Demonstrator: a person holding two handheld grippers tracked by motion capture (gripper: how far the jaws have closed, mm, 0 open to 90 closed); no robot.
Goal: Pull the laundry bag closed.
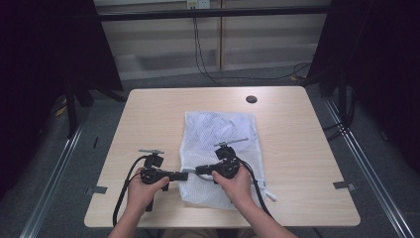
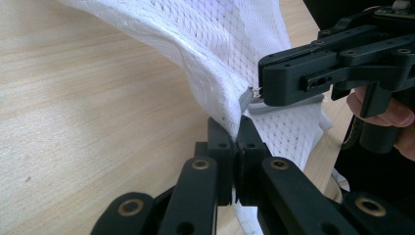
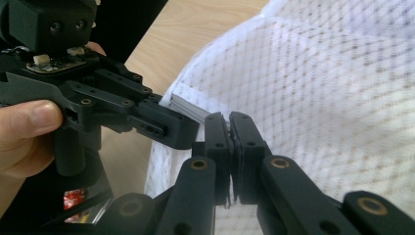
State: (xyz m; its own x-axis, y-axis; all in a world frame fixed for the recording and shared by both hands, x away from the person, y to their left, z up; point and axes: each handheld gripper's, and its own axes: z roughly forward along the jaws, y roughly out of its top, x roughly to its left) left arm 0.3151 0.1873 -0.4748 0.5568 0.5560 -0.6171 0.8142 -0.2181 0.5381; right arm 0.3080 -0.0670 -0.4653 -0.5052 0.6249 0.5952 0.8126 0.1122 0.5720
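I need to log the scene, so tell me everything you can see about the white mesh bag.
The white mesh bag is a soft netted pouch lying mostly flat on the wooden table, with something pale inside. Its near left edge is lifted and pinched by both tongs: the left tongs grip the fabric, and the right tongs close beside its zipper pull.

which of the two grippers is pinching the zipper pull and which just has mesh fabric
The right gripper pinches the metal zipper pull; the left gripper grips only the white mesh laundry bag.

White open-weave mesh cloth bag (image 1: 218,148) on matt pale wood-grain table (image 1: 297,148); matt black plastic tools.
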